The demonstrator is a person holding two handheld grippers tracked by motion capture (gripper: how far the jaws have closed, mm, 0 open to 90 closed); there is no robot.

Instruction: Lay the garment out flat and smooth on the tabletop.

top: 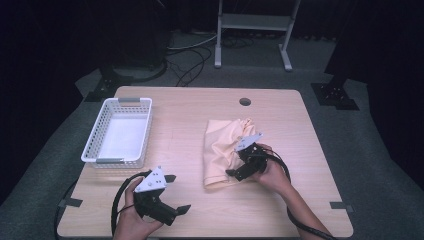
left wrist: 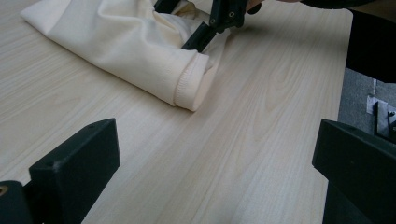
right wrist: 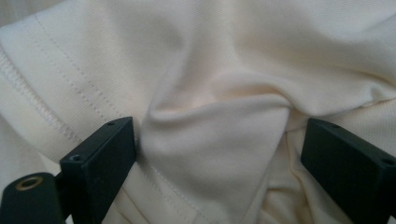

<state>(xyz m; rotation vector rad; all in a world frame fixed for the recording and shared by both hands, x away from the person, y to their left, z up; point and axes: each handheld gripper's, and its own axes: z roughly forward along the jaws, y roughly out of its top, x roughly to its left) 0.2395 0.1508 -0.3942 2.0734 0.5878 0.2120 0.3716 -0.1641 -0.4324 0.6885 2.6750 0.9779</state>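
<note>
Wooden worktop (top: 190, 145): cream garment (top: 222, 147) at 3 o'clock. Right claw (top: 239, 161) spread over cloth fold, likely grasp step; next: close. Left claw (top: 176, 193) open, idle at 7 o'clock.

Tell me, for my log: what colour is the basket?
White basket, clearest in the high view.

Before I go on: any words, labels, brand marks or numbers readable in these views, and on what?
None: no readable text, number or sign on anything.
Cream cloth: stitched hem, no printed label or tag visible.
White basket: plain, no marking.
Left claw, grey plate blank.
Right claw, open astride a cloth fold: black jaws show screw holes, no lettering.
Wooden table: bare grain, no marks.
</note>
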